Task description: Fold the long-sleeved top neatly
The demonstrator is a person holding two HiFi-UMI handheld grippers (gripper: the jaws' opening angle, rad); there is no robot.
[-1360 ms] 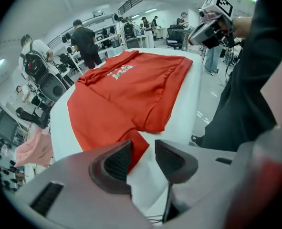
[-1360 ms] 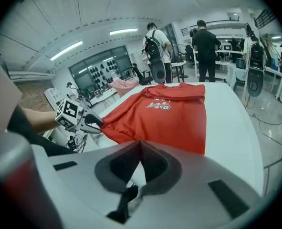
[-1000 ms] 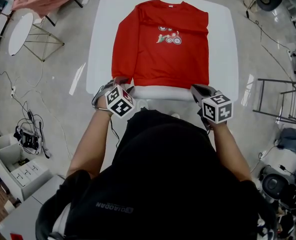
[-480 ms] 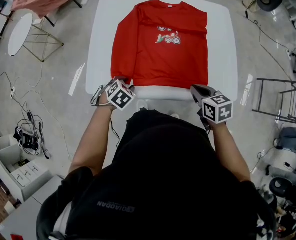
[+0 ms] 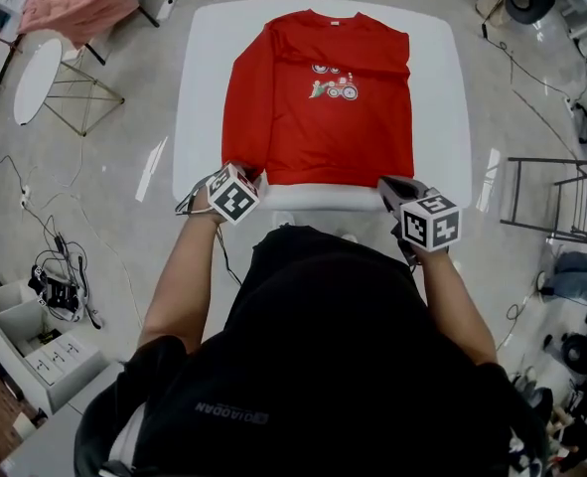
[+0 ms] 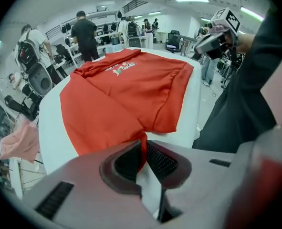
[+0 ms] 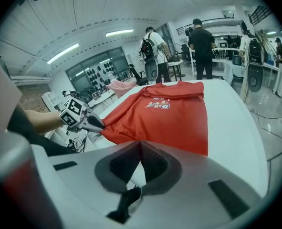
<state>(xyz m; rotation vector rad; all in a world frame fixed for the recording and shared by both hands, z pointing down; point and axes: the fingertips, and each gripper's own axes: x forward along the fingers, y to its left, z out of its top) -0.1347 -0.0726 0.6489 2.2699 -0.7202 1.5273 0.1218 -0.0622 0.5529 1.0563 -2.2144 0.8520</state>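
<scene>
The white surface (image 5: 452, 97) carries the red long-sleeved top (image 5: 323, 117), which lies flat and face up with its hem toward you. Your left tool (image 6: 141, 157) has just been closing and now pinches the near left hem corner between its pads. Your right tool (image 7: 141, 162) sits with its jaws together by the right hem corner, no cloth visibly in them. Lift now and likely only one corner rises, dragging the top askew and wrinkling it.
</scene>
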